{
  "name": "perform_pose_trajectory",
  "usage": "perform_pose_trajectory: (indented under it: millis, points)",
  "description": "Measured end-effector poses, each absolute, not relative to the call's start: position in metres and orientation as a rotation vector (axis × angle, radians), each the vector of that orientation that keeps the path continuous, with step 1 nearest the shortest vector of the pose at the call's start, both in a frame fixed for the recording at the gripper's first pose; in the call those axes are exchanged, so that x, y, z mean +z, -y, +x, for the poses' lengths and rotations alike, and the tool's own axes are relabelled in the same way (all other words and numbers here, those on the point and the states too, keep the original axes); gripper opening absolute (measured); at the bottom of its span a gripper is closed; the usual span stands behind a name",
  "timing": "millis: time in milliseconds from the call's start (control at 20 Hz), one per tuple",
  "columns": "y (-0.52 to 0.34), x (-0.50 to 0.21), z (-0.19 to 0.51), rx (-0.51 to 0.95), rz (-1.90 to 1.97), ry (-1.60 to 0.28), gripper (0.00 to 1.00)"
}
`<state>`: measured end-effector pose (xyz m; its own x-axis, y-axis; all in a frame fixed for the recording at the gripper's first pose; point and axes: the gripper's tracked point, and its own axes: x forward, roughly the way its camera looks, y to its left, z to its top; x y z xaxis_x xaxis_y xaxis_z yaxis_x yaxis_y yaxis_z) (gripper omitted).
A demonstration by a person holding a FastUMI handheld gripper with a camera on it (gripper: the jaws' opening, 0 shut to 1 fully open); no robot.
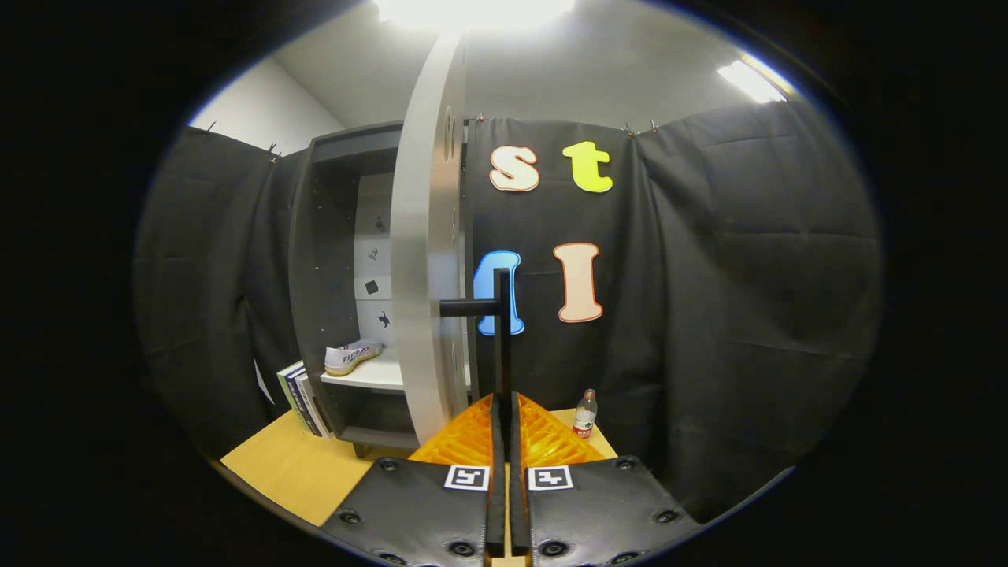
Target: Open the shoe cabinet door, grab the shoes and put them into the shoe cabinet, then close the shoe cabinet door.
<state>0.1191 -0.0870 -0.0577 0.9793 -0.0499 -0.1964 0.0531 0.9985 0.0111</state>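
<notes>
Shoe shelved, cabinet door left to close

The gripper (505, 409) has its orange fingers (465, 441) pressed together on the lower end of the door's black bar handle (502, 315). Just beyond, the white cabinet door (421, 260) stands open, seen edge-on. Farther in, a white sneaker (352, 357) rests on the shoe cabinet (331, 236) shelf, so loading looks done; swinging the door shut remains.
</notes>
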Motion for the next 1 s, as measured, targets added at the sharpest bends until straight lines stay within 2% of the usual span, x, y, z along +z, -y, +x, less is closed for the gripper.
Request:
perform_pose_trajectory:
  millis: [250, 500, 600, 750, 1000]
  points:
    - [0.096, -0.05, 0.084, -0.078, 0.016, -0.171, 0.04]
    - [0.047, -0.052, 0.05, 0.023, 0.031, -0.209, 0.08]
    - [0.011, -0.057, 0.036, 0.093, 0.026, -0.227, 0.26]
    - [-0.049, -0.068, 0.027, 0.235, 0.006, -0.231, 0.89]
    - [-0.096, -0.105, 0.041, 0.275, 0.026, -0.305, 0.94]
